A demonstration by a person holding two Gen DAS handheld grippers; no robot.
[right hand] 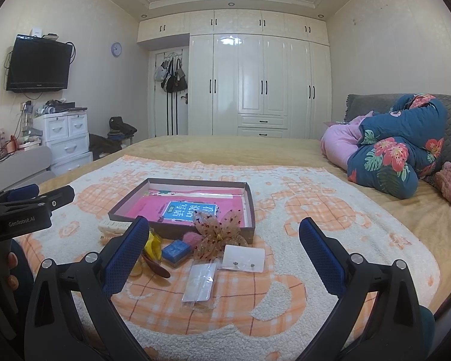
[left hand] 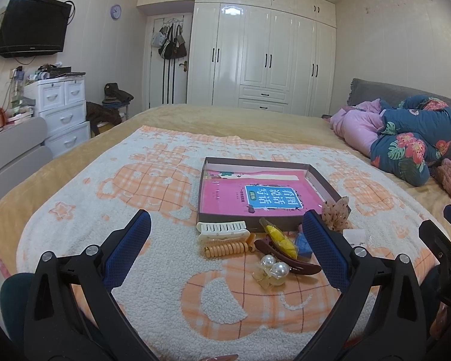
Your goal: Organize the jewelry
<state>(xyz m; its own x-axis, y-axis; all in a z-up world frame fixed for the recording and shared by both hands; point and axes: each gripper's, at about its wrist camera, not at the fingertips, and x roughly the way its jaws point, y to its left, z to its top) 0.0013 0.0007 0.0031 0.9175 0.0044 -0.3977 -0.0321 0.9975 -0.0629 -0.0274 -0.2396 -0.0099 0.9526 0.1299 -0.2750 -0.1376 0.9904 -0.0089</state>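
You are holding both grippers low over the orange-and-white plaid blanket (left hand: pixel 165 186) that is covering the bed, with the shallow brown box (left hand: pixel 324 180) lying ahead of you, a pink book (left hand: pixel 240 192) sitting inside it. Your left gripper (left hand: pixel 225 236) is hanging with its jaws wide apart and nothing between the pads, and the hair pieces are lying in the gap just ahead: the cream claw clip (left hand: pixel 221 229) touching the box's near wall, the peach spiral hair tie (left hand: pixel 225 248) just below it, the dark red barrette (left hand: pixel 288 258), the yellow bag (left hand: pixel 279 237), and nearest you the pearl clip (left hand: pixel 273 266). Only your left view is showing those pearls and the spiral tie. Your right gripper (right hand: pixel 224 239) is likewise standing open and empty, and its view alone is showing the white earring card (right hand: pixel 243 258) and the clear plastic packet (right hand: pixel 199 282), both lying between its jaws, with the beige mesh bow (right hand: pixel 219 234) leaning on the box's near wall and the blue block (right hand: pixel 176 249) beside it.
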